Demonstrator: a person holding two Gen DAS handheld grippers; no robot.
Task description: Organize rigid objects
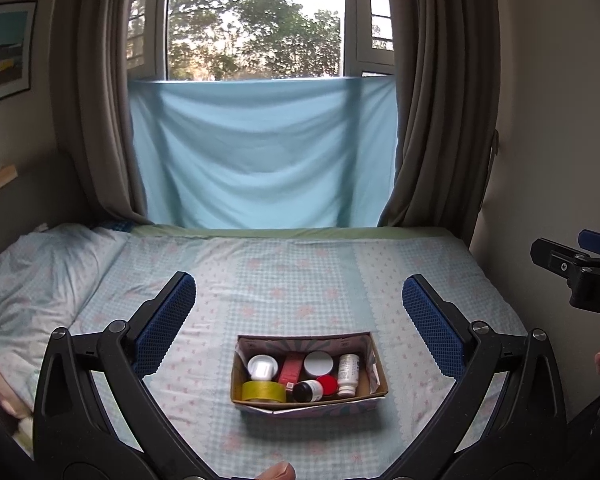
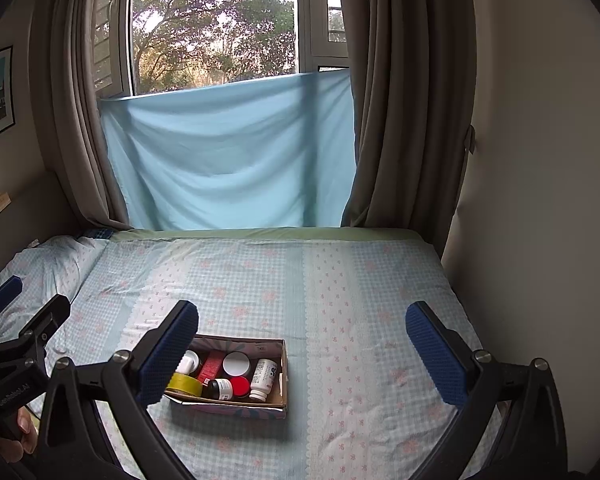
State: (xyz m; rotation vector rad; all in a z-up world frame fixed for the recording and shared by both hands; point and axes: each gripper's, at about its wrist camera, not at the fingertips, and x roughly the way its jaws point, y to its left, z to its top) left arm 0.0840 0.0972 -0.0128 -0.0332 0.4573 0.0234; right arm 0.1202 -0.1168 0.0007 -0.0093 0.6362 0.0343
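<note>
Your left gripper and right gripper both hung wide open, empty; the box held light, slick bottles, best pinched mid-body.

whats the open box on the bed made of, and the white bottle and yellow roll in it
Open brown box: looks like cardboard, matte brown inside with raw folded edges and a printed outside. White upright bottle: probably plastic, smooth and opaque under a printed label. Yellow roll: seemingly adhesive tape, slightly glossy wound band; the exact material is unclear.
</note>
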